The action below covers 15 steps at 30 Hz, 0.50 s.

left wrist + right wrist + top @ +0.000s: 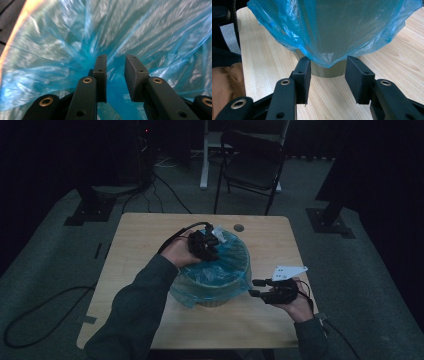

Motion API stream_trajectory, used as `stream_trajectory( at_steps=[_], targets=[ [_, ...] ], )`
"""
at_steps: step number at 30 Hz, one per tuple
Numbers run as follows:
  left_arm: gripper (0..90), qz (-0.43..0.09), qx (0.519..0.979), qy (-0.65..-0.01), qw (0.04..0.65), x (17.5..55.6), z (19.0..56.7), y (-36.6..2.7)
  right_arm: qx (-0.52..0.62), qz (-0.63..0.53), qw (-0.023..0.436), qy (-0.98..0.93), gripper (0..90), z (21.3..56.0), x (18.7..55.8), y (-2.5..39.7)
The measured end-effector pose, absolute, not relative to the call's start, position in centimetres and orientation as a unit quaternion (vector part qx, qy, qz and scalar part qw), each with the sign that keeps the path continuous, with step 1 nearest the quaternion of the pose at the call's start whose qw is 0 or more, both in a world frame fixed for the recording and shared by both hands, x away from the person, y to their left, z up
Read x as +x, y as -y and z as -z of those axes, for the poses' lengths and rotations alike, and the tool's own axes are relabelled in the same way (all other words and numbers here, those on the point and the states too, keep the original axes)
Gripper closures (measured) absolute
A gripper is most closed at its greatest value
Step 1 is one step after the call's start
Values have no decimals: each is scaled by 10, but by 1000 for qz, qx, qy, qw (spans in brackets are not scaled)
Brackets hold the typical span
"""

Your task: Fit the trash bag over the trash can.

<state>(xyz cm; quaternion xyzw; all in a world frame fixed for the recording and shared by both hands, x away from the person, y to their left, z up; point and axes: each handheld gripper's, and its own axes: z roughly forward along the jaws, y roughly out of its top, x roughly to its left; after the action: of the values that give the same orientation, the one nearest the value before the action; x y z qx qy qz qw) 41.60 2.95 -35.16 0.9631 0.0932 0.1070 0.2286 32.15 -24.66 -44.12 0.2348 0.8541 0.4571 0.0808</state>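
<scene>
Table: we work on a light wooden table [135, 250].
Bin: the round grey-green bin [329, 67] stands mid-table; a one-sided pull may tip it.
Liner: the thin blue plastic bag [220, 270] drapes over the rim; it may tear or slip.
Left gripper [115, 75]: inside the bag, jaws apart, holding nothing.
Right gripper [327, 75]: jaws apart around the hanging hem; it may miss.

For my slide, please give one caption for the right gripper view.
Open right tongs face the blue bag's hanging edge below the bin.
</scene>
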Motion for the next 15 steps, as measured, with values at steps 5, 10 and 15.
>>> stream_trajectory(
  at_steps=[5, 10, 15],
  targets=[
    [697, -113, 964, -87, 224, 415, 354, -22, 235, -457, 80, -854, 556, 442, 321, 246],
    [671, -116, 965, -88, 218, 417, 356, -11, 236, -457, 79, -854, 556, 442, 321, 247],
    [652, -120, 964, -100, 217, 421, 359, -5, 236, -457, 79, -854, 556, 443, 321, 247]
  ],
)
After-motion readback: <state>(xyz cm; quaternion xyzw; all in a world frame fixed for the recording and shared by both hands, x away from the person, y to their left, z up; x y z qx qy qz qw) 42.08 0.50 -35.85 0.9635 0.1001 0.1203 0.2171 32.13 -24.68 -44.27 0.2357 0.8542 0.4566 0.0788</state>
